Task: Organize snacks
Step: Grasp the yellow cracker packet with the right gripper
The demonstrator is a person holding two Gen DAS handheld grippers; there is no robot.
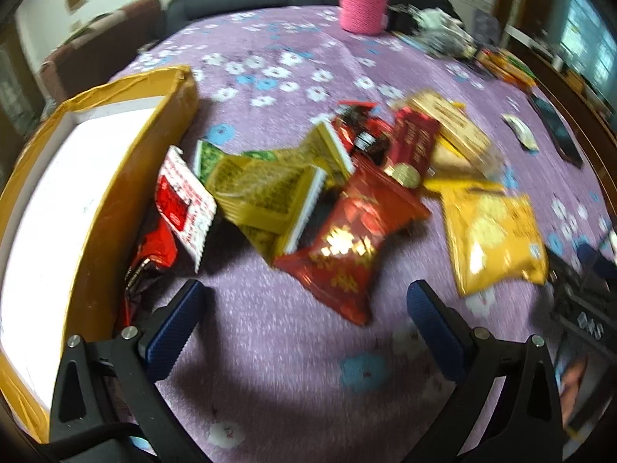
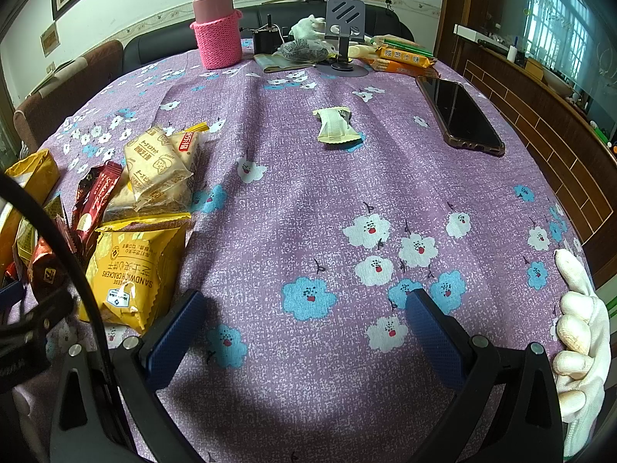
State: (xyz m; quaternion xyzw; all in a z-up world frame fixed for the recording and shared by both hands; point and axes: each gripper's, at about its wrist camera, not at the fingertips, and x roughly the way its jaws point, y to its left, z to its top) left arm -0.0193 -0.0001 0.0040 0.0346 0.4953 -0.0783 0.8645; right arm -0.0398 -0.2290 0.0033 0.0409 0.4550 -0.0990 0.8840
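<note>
Two grippers, both spread wide with nothing between the pads. Left gripper [image 1: 304, 320] hangs low over the purple floral tablecloth [image 1: 270, 366], just short of the snack pile; right gripper [image 2: 304, 328] sits over bare cloth, well apart from any packet, gloved hand [image 2: 582, 332] at its side.

Nearest the left gripper: red-and-gold packet [image 1: 347, 243], lying flat, its corner pointing toward the fingers. Looks like the likely first pick. To do it well: come in low, straddle the crimped near edge, close on the seam rather than the puffy middle, lift clear before swinging left to the yellow-walled box [image 1: 127, 193], which is just beside the pile and looks empty so far.

Behind it, yellow-green packets [image 1: 266, 193] overlap the red one, so dragging could pull them along. The red-white sachet [image 1: 185, 200] leans on the box wall. The yellow sandwich crackers bag [image 2: 131, 270] sits on the pile's right side, nearer the right gripper.

Further off: a lone cream sachet [image 2: 334, 128], a phone [image 2: 459, 115], a pink-sleeved flask [image 2: 216, 31]. Left view is motion-blurred.
</note>
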